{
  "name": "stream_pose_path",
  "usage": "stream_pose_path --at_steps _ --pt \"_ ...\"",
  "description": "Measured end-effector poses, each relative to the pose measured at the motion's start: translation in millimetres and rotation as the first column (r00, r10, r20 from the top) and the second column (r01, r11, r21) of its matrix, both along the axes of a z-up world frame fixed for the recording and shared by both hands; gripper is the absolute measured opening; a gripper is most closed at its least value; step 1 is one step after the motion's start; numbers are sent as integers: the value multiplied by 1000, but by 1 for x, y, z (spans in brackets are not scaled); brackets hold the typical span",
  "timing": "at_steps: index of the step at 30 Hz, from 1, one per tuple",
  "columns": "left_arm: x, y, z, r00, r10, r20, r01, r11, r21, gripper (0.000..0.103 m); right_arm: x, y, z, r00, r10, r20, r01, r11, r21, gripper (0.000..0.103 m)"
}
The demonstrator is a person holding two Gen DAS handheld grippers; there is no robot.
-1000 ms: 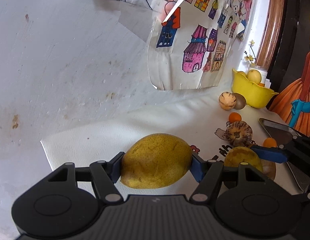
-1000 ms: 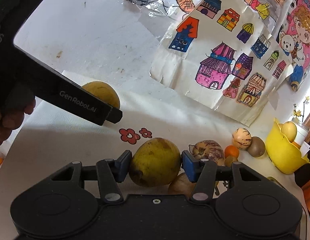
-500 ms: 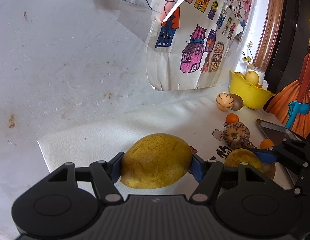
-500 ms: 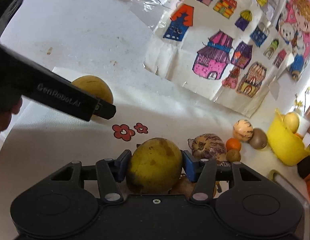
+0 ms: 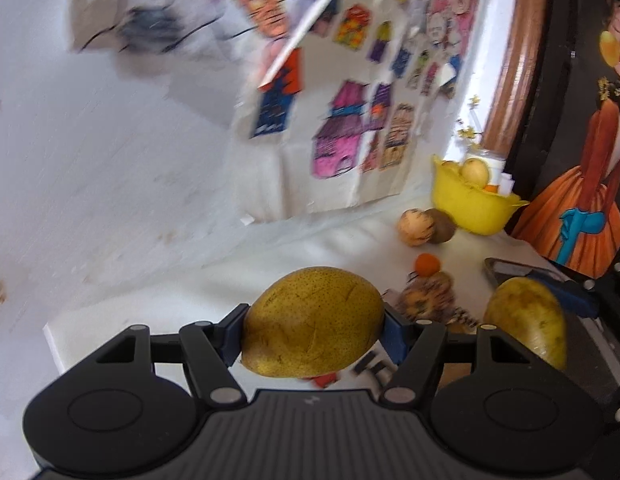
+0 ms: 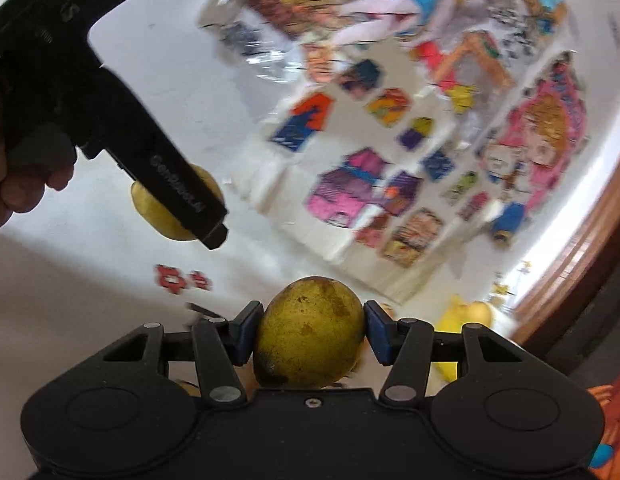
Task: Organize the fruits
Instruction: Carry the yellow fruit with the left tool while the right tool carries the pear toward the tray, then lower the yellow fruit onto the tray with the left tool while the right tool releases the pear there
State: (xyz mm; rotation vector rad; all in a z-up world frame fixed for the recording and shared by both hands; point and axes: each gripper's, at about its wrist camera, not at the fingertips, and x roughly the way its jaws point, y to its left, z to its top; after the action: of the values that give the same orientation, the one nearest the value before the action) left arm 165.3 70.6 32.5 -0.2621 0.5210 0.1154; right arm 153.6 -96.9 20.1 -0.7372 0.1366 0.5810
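My left gripper is shut on a speckled yellow pear, held above the white cloth. My right gripper is shut on a second yellow-green pear, also lifted. In the left wrist view the right gripper's pear shows at the right. In the right wrist view the left gripper and its pear show at the upper left. A yellow bowl with fruit stands at the back right; it also shows in the right wrist view.
On the cloth lie a striped round fruit, a brown kiwi, a small orange and a mottled fruit. Coloured drawings hang on the wall. A dark tray and a painting stand at the right.
Both grippers have lifted with their pears and the views have tilted upward; the frames now are motion blurred. The right gripper has risen off the fruit cluster.
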Motion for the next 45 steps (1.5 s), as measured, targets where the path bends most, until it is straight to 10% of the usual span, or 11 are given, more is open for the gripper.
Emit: stream_pose_path --at_steps 19,45 --pt "134 -126 32 981 -191 32 192 980 -51 71 119 -178 36 949 -261 -177 275 960 58 56" --pt "240 -223 -30 924 -348 -155 338 937 -89 71 209 -216 -22 887 -262 -381 293 956 25 56"
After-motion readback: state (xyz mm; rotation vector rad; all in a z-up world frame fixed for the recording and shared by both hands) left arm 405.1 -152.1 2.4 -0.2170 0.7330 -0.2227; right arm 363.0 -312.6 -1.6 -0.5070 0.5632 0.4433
